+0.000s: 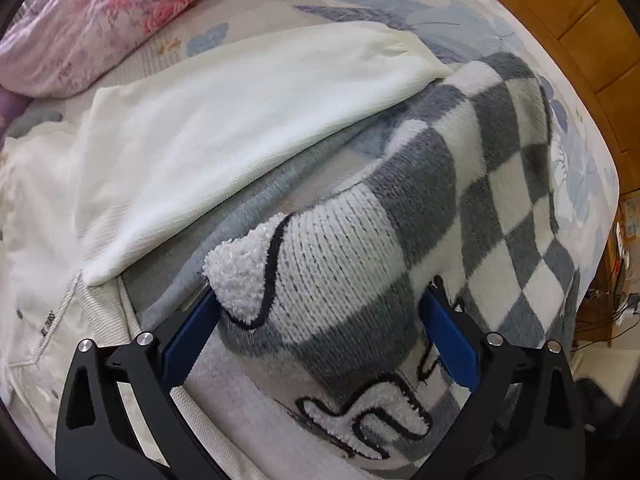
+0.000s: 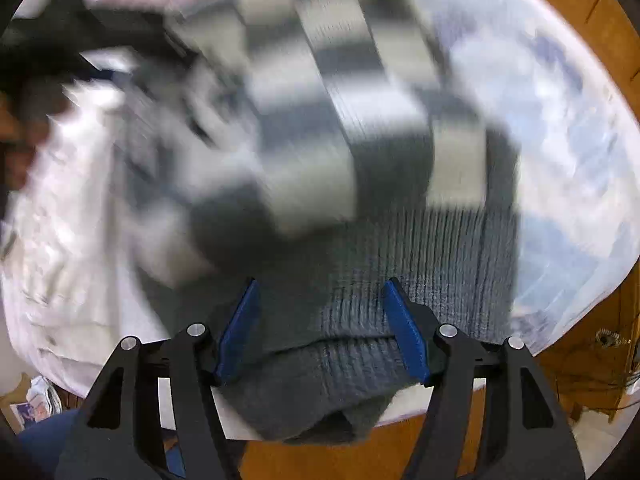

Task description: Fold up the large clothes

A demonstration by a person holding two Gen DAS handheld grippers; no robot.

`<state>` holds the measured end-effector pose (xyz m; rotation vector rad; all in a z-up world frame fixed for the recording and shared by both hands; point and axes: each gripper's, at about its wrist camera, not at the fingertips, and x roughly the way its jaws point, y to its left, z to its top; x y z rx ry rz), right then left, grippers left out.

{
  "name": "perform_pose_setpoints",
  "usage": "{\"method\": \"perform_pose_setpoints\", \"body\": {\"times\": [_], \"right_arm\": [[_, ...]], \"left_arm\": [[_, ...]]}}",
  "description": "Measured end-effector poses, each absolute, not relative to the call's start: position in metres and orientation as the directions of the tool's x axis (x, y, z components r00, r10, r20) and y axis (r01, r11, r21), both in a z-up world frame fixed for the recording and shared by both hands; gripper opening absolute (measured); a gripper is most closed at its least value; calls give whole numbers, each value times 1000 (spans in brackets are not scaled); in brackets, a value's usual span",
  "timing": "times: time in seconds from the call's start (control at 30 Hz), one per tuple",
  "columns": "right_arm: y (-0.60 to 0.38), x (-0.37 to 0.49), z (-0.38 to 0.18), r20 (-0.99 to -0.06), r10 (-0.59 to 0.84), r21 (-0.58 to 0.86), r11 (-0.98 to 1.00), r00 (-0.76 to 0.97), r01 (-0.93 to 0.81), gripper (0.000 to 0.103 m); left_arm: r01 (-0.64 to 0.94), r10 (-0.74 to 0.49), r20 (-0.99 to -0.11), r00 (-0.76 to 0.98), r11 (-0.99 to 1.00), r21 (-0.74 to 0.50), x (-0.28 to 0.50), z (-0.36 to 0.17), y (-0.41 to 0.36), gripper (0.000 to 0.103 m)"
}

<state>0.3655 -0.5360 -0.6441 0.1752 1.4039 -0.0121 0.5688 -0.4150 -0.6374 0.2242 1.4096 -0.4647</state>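
Sweater (image 1: 460, 184), grey-and-white checked knit with fleecy white patches outlined in black, lies bunched on bed (image 1: 572, 92) near its right edge, one folded end humped up in the left wrist view; its grey ribbed hem (image 2: 420, 280) droops over the bed's near edge in the blurred right wrist view. White garment (image 1: 224, 128), fine-ribbed, spread flat beside and partly over the sweater toward the bed's left side. Floral pink quilt (image 1: 104, 16) heaped at the far left corner. Bed sheet pale with blue leaf print; wooden frame (image 1: 568, 32) beyond the right edge. Left gripper (image 1: 320, 304): blue fingers (image 1: 192, 340) spread wide, flanking the humped fold without pressing it. Right gripper (image 2: 320, 304): fingers (image 2: 404, 328) parted at moderate width over the hem, not clamped on it
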Motion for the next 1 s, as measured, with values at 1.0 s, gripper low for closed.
{"method": "perform_pose_setpoints", "body": {"times": [1.0], "right_arm": [[-397, 383, -526, -957, 72, 116, 983, 280, 144, 67]], "left_arm": [[284, -317, -921, 225, 926, -249, 476, -521, -240, 99]]}}
